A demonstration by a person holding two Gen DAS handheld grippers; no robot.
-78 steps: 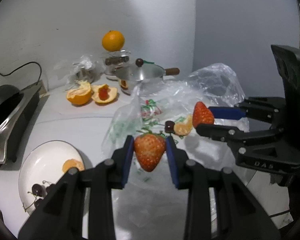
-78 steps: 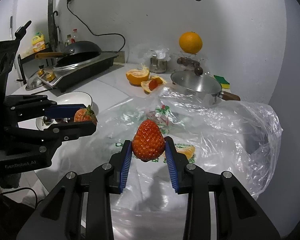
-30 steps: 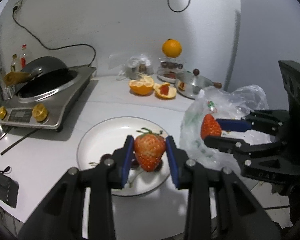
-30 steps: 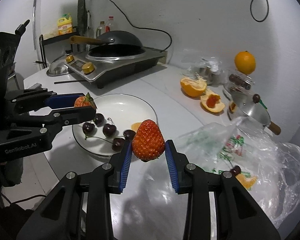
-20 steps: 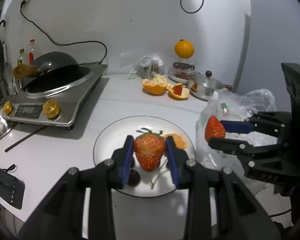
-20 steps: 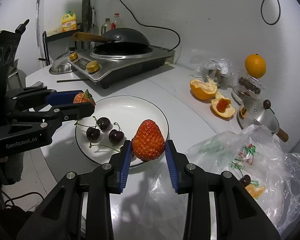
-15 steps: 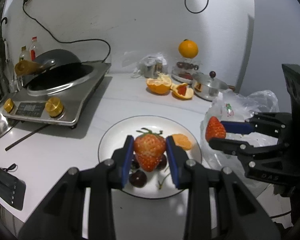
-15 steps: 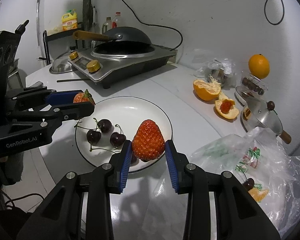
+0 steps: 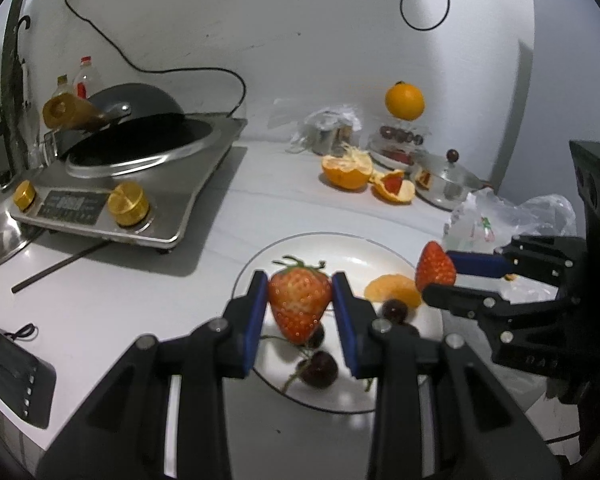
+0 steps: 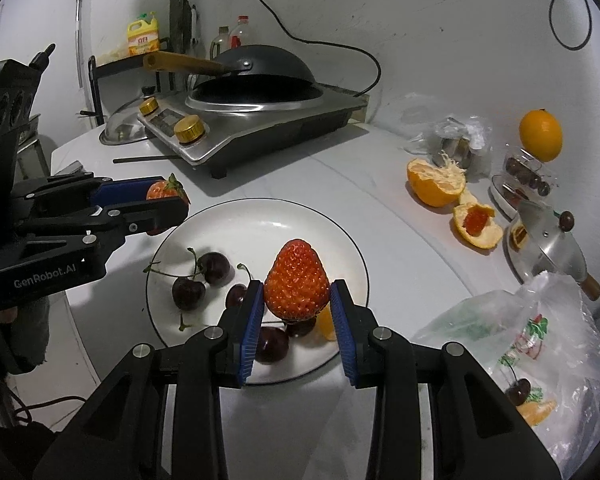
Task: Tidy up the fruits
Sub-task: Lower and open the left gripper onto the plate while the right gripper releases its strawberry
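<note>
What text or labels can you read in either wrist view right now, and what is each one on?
"GenRobot.AI": on the body of the left gripper, seen from the right wrist view.
Raised letters on the right gripper body: too faint to read.
Yellow bottle label: too small.
Plastic bag print: blurred.
Stove panel: unreadable.

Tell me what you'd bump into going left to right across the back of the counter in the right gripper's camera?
Wok on the cooker → torn orange half → peel cup with red fruit → whole orange → pot lid.
</note>
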